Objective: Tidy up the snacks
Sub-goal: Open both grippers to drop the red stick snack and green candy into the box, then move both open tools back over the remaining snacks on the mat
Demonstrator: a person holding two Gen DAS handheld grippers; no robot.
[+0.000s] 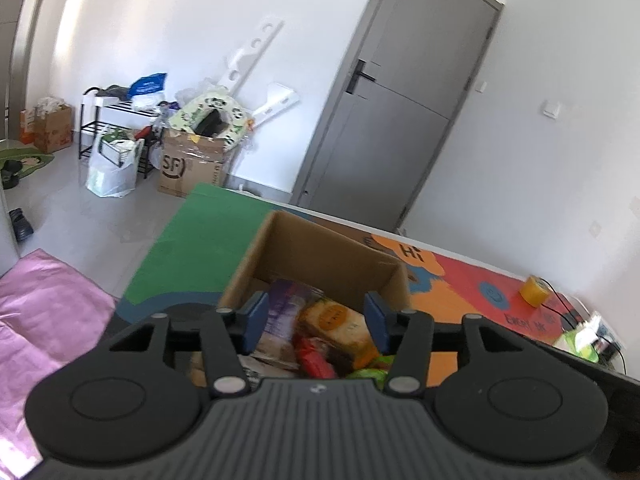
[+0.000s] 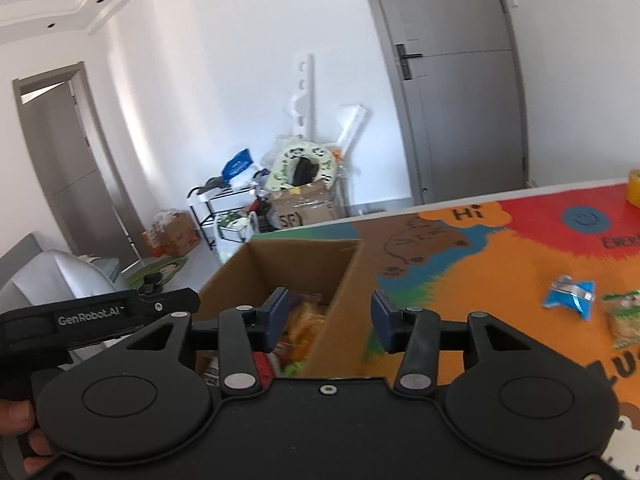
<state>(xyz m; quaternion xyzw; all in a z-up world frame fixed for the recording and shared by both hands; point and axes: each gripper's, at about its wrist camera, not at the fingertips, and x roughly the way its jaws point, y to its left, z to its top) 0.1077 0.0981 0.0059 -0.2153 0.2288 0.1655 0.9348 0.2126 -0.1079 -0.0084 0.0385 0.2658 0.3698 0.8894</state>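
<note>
Cardboard box (image 2: pixel 280 276), near left, holding snack packets, blurred. Right gripper (image 2: pixel 330 316) parted, empty, above its right wall. Blue packet (image 2: pixel 570 294) far right on the colourful mat (image 2: pixel 500 264).

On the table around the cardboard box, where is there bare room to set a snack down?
Free: the green mat left of the cardboard box, and the orange patch between the box and the blue packet. Crowded: inside the box, full of snacks, and beside the green packet.
</note>
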